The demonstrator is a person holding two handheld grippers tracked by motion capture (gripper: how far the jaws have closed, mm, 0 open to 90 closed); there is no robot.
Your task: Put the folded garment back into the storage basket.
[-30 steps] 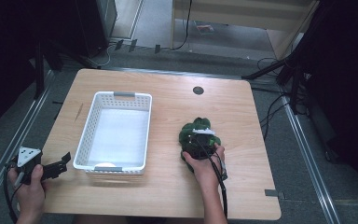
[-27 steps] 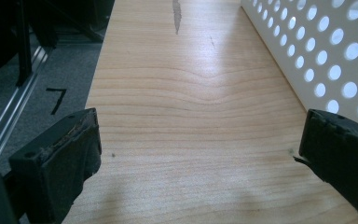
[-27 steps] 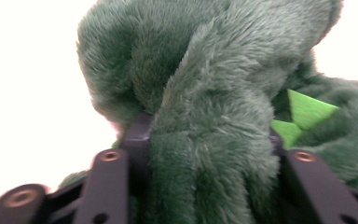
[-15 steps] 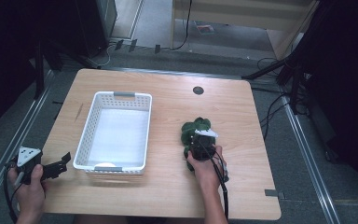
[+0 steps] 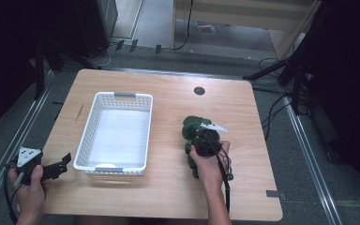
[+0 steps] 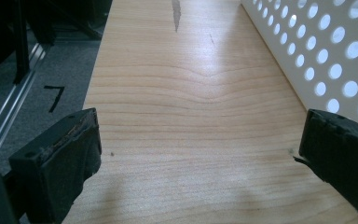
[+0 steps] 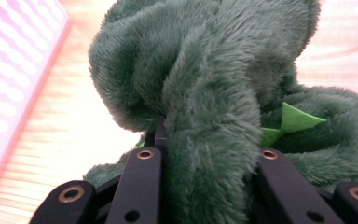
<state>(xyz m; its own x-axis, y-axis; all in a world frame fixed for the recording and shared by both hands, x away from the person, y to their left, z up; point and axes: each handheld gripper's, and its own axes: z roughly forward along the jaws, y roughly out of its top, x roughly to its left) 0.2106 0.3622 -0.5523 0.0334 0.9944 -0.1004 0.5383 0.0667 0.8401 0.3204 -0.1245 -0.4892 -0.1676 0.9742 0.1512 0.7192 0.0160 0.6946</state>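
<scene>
Your right gripper (image 7: 205, 186) is clamped on a thick fold of the green plush toy (image 7: 205, 84); in the right gripper view the fur bulges up between the two black jaws and spills over them. In the high view, that gripper (image 5: 205, 140) sits just right of the frame's centre, on top of the toy (image 5: 191, 129), which lies on the wooden table (image 5: 243, 187) close beside the right wall of the white perforated basket (image 5: 96, 126), not touching it as far as I can tell.

Your left gripper (image 6: 200, 154) hangs with its jaws wide apart and nothing between them, over bare wood at the lower left of the high view, (image 5: 51, 168), with the basket wall (image 6: 317, 51) running along the upper right of the left gripper view.

Expect the toy to feel light, soft and floppy: it will sag and swing from wherever you pinch it, and the pile gives good friction, so slipping is unlikely. A bite on loose fur alone could stretch or pull free, so your hold on a full roll of stuffed body looks like the sounder choice. The small bright green felt spike (image 7: 293, 122) at the right of the right gripper view is thin; avoid pinching there.
</scene>
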